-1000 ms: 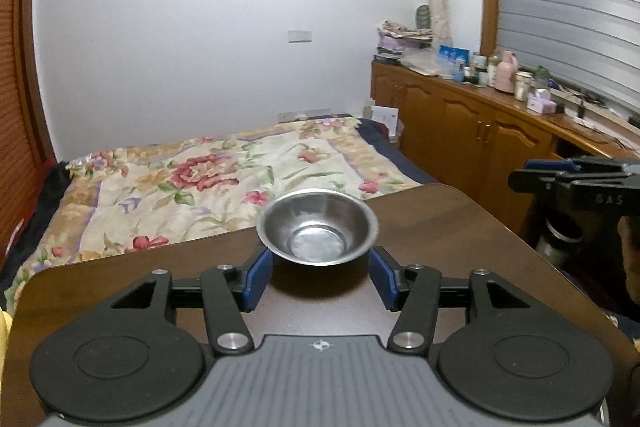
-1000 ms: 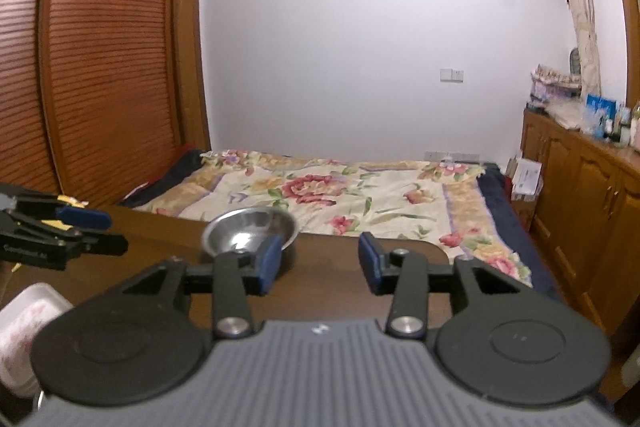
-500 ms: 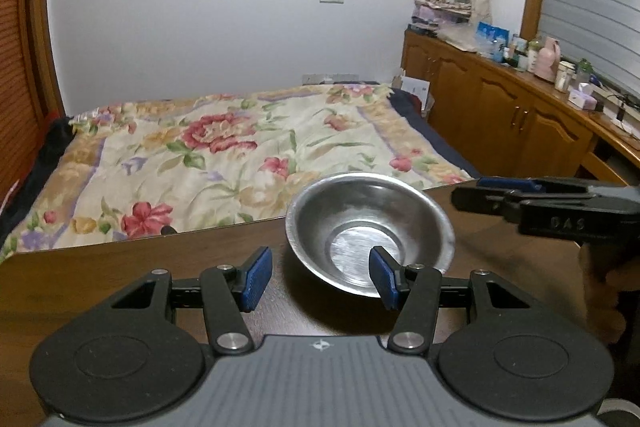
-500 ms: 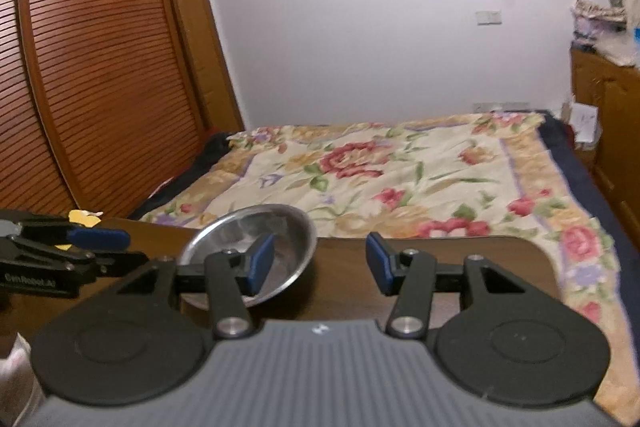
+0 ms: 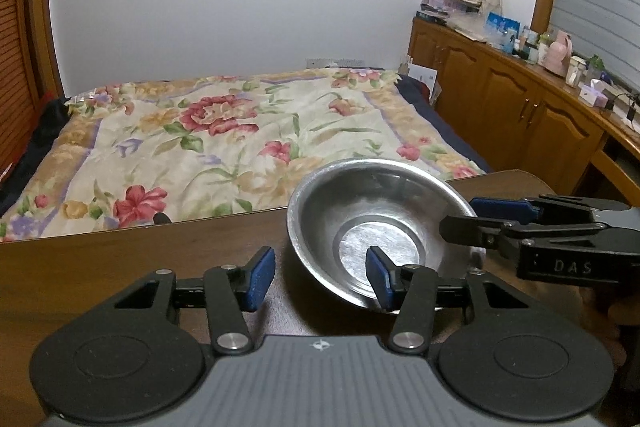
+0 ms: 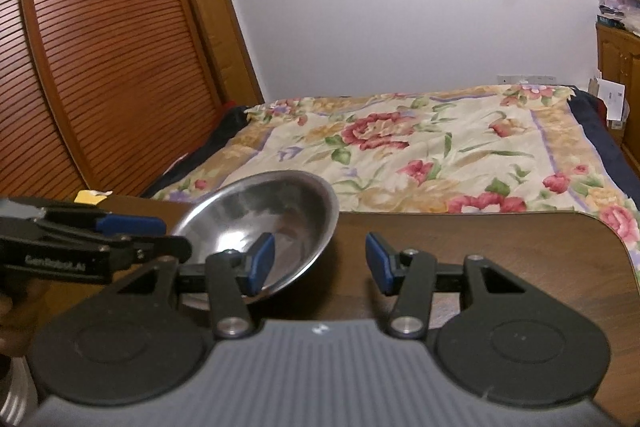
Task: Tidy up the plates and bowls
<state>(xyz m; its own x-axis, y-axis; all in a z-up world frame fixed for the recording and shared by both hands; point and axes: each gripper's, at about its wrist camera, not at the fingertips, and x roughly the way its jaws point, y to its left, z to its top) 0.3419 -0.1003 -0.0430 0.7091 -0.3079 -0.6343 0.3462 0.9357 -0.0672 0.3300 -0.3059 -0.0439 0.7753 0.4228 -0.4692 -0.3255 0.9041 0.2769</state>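
While both grippers flanked it, bowl (image 5: 376, 227) sat on table (image 5: 120, 267), far edge. Left gripper (image 5: 320, 277) and right gripper (image 6: 320, 263): jaws parted astride opposite rims, gripping nothing. Step judged: pre-grasp; next needs closing on rim.

One steel bowl (image 5: 376, 223), two grippers.

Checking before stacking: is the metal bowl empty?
Empty: the metal bowl shows only its bare shiny bottom in both views.
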